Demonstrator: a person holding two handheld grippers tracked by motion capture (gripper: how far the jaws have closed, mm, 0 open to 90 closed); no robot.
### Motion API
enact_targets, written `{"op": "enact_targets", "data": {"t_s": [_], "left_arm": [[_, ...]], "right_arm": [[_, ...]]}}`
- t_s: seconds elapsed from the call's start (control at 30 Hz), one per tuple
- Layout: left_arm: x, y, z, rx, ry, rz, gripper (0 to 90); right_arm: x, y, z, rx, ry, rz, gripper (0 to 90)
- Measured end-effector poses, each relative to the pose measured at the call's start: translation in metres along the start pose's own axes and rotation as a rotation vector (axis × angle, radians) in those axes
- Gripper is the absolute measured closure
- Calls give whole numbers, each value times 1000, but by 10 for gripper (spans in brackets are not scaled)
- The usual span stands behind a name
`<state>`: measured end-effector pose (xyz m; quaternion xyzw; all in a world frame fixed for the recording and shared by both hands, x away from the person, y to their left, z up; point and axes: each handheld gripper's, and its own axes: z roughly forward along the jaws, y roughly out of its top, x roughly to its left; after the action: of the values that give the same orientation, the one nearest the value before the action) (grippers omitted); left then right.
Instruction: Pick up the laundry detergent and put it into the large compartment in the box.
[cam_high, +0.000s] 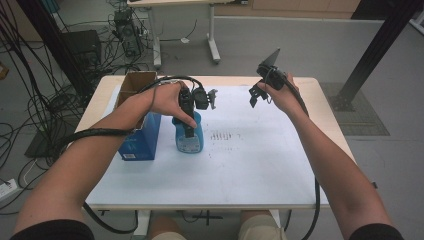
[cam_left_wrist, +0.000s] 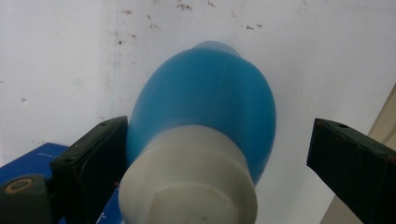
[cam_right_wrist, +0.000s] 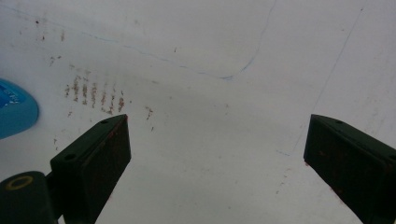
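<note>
A blue bottle (cam_high: 189, 138) with a white cap (cam_left_wrist: 187, 182) stands upright on the white-covered table (cam_high: 250, 160), left of centre. My left gripper (cam_high: 192, 117) hangs over it, pointing down and open. In the left gripper view the bottle (cam_left_wrist: 205, 98) sits between the jaws of the left gripper (cam_left_wrist: 219, 126); the left jaw touches its side and the right jaw stands well apart. My right gripper (cam_high: 257, 95) is held above the far middle of the table, open, with nothing between the jaws of the right gripper (cam_right_wrist: 215, 121). The bottle's edge (cam_right_wrist: 14, 112) shows far left there.
A blue box (cam_high: 142, 137) lies just left of the bottle, with an open cardboard box (cam_high: 135, 85) behind it. Small brown marks (cam_high: 222, 135) speckle the white sheet right of the bottle. Desks, cables and a black frame post stand beyond the table.
</note>
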<state>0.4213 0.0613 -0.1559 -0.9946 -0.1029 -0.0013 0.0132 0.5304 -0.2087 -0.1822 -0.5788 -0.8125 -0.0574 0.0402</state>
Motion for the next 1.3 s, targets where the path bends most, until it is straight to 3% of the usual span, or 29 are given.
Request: {"op": "enact_targets", "data": {"t_s": [1.3], "left_arm": [[0, -1, 2, 0, 1, 8, 72]], "right_arm": [[-1, -1, -2, -1, 0, -1, 71]]}}
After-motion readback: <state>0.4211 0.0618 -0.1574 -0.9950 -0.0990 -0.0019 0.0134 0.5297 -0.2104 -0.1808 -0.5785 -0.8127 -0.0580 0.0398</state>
